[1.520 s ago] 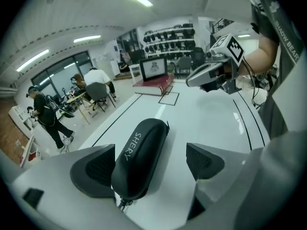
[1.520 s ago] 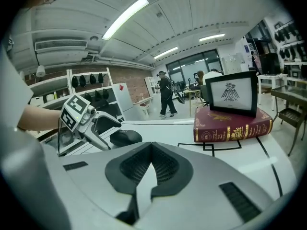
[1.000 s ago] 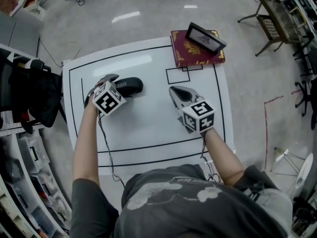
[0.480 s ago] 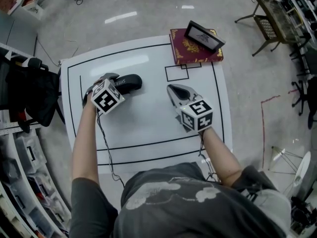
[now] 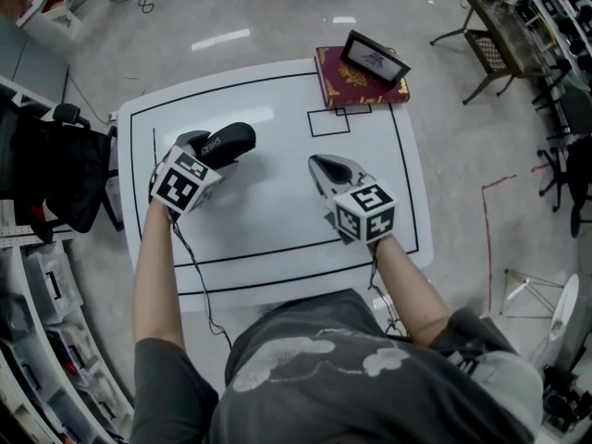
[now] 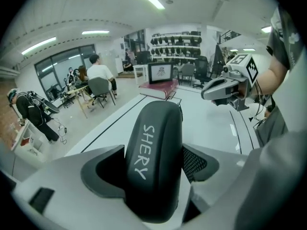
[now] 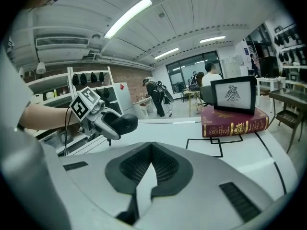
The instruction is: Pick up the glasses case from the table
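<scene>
The glasses case [image 5: 229, 142] was black with white letters. The table [image 5: 277, 206] was white with black lines. The book [image 5: 338, 88] was dark red with gold patterns.

Black glasses case [image 5: 229, 141], held
Oblong, lettered "SHERY" in white; clamped in the left gripper [image 5: 211, 148] above the table's [image 5: 277, 220] left side.

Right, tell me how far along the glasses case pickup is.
Done: the left hand-held gripper has just closed its jaws on the black glasses case. In hand: the case looks tilted up, clear of the white table. Left: little beyond holding it; the right hand-held gripper is shut and empty.
</scene>
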Available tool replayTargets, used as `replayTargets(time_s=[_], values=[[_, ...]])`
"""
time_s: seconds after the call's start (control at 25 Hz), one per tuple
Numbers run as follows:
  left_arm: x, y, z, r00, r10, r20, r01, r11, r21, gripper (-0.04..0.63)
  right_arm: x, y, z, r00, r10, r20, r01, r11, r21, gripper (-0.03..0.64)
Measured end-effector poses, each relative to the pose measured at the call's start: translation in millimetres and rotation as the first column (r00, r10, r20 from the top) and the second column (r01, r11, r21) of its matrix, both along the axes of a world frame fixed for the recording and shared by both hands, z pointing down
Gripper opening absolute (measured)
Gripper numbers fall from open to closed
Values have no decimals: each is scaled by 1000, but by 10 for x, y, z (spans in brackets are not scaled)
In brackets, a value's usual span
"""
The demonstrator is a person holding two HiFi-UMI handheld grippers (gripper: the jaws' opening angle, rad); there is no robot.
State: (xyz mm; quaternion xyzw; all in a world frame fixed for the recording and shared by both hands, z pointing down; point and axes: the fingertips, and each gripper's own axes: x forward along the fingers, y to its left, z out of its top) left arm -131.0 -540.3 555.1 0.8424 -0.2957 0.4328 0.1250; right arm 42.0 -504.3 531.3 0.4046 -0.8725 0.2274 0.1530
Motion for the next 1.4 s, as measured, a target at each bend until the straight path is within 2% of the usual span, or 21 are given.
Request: replayTargets(time_s=[0.32, 0.72, 0.92, 1.12, 1.4], values=[[-107, 566, -420, 987, -68, -145, 75, 996, 47, 354, -160, 495, -322, 1000, 19, -3, -19, 998, 56, 0], [-138, 1444, -810, 940, -119, -319, 154, 984, 85, 351, -322, 1231, -529, 999, 32, 14, -33, 995, 92, 0], [-188, 1875, -905, 918, -123, -377, 166, 983, 83, 350, -412, 1570, -638, 999, 39, 23, -42, 992, 120, 0], [-238, 2267, -971, 885, -134, -447, 183, 981, 68, 350, -467, 1926, -717, 998, 45, 32, -49, 989, 142, 0], [-274, 2858, -1042, 860, -135, -492, 198, 977, 76, 350, -513, 2455, -827, 998, 41, 36, -47, 984, 170, 0]])
